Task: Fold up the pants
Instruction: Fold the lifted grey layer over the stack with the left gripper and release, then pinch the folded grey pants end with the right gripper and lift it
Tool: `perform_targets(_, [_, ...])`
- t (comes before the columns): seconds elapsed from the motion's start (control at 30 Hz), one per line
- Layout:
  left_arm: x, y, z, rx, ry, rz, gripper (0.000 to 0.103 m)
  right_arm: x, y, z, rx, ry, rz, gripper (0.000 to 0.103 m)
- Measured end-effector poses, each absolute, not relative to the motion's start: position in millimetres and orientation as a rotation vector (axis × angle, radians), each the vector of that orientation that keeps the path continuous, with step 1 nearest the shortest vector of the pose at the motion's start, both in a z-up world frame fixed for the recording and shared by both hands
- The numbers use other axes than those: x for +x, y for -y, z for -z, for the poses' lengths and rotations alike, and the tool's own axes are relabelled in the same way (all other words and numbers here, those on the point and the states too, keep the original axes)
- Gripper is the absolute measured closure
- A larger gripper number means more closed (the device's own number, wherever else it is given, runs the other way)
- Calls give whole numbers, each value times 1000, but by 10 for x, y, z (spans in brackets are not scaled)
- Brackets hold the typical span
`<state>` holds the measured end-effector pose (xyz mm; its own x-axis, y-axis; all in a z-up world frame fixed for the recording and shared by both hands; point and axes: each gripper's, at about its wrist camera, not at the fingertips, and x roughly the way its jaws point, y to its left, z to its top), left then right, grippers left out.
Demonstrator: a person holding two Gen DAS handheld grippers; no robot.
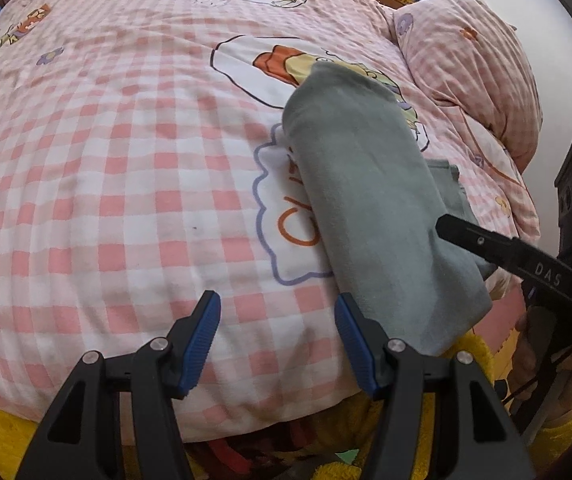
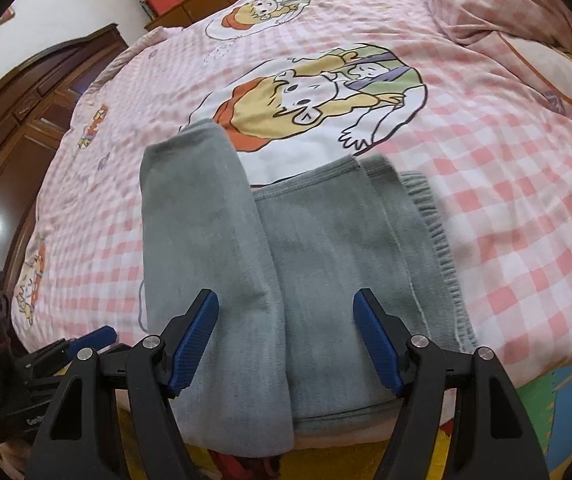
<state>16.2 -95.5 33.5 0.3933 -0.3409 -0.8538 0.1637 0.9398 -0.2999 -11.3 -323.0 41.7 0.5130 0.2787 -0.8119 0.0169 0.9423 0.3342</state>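
Note:
Grey pants (image 2: 306,264) lie folded on the pink checked bedspread (image 2: 506,208) near its front edge, a leg part doubled over the left half and the elastic waistband at the right. My right gripper (image 2: 286,320) hovers open over their near end, nothing between the fingers. In the left wrist view the pants (image 1: 370,200) run from centre to lower right. My left gripper (image 1: 278,328) is open just left of them, its right pad (image 1: 354,340) close to the cloth edge. The right gripper's finger (image 1: 506,248) reaches over the pants from the right.
A checked pillow (image 1: 474,64) lies at the head of the bed. Dark wooden furniture (image 2: 34,120) stands beyond the far side. Yellow cloth (image 1: 2,432) shows below the bed edge. A hand (image 1: 534,352) in a yellow sleeve holds the right gripper.

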Motion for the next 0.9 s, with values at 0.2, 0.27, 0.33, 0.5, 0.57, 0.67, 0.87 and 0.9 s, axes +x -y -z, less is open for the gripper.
perform_targets(0.2, [164,894,-308,-200,-1129,318,41,-101,3108,-430,288,-1024,-194,34])
perform_targets(0.27, [154,888,-314,-201,-1126,317,41,-99,3068,-427,289,-1028,-208,45])
perform_targets(0.33, [158,891,-314,-202,-1127,317,41,-105,3025,-421,286,-1031,-223,52])
perform_targets(0.5, [153,882,-321,-207,-1125,313,41,-139,2953,-449,247,-1015,-222,76])
perform_targets(0.57, [139,865,-328,-209,-1123,310,41,-155,2966,-481,261,-1002,-235,85])
perform_targets(0.67, [130,860,-337,-213,-1122,305,41,-191,2952,-550,261,-975,-255,91])
perform_targets(0.87, [101,828,-366,-216,-1110,298,41,-273,2889,-764,273,-911,-297,93])
perform_targets(0.9, [98,825,-370,-218,-1109,296,41,-287,2892,-813,274,-898,-303,93])
